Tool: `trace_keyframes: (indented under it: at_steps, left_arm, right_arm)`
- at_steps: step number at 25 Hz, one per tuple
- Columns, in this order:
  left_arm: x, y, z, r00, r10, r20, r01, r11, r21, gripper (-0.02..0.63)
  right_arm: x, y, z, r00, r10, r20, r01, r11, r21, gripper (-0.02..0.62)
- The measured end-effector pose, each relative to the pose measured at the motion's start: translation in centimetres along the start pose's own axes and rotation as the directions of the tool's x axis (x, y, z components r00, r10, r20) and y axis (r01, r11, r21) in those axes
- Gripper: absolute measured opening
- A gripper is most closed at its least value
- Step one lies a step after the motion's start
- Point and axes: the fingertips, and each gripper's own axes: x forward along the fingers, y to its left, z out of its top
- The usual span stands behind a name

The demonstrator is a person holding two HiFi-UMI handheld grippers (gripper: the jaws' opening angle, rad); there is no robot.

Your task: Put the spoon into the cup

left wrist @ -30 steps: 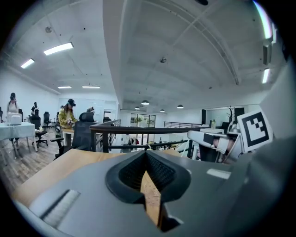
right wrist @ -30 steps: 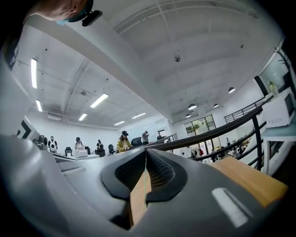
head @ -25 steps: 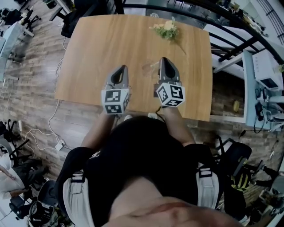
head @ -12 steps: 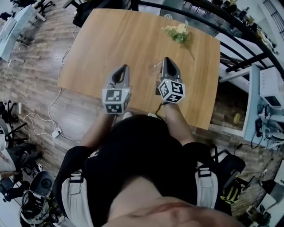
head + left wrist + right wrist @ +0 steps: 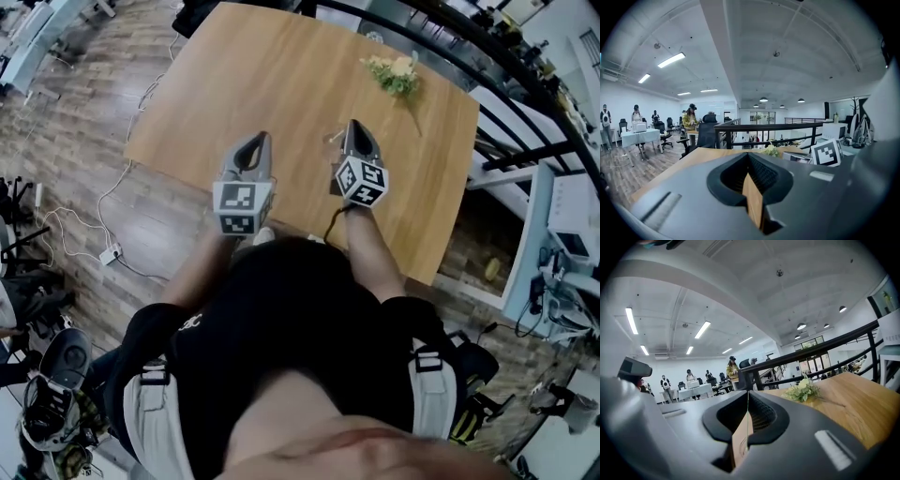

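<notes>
Both tools are held empty over the near part of the desk, at the centre of the frame; this is judged a ready position, with no pick-up yet begun. Left tool: jaws together, nothing between them. Right tool: jaws together, nothing held. No spoon is confirmed in any view. A small glassy object just left of the right tool's tip may be the cup, but is too small to be settled. Flowers lie at the upper right, well apart. Both tools are pointed away from the body, nearly level, side by side, with forearms drawn close to the torso
</notes>
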Motion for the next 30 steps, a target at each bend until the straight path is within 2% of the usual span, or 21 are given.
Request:
trace_keyframes:
  at_steps: [7,20,30]
  left_arm:
    - [-0.2,0.5,-0.2,1.0,0.017,-0.013,-0.017,1.0,0.018,0.012]
    - [-0.1,0.8,-0.8,0.999,0.012,-0.03,-0.012,1.0,0.019,0.012]
    - [0.3,0.8,-0.9,0.999,-0.003,-0.039,0.004,1.0,0.028,0.012]
  right_arm:
    - [1.4,-1.8,-2.4,0.998,-0.044,-0.049,0.045,0.999,0.028,0.003]
    - [2.0,-3.0,-6.2,0.989,-0.072,-0.128,0.078,0.996,0.046,0.003]
    - [2.2,-4.7,-8.3,0.98,-0.085,-0.178,0.109,0.985,0.131,0.003]
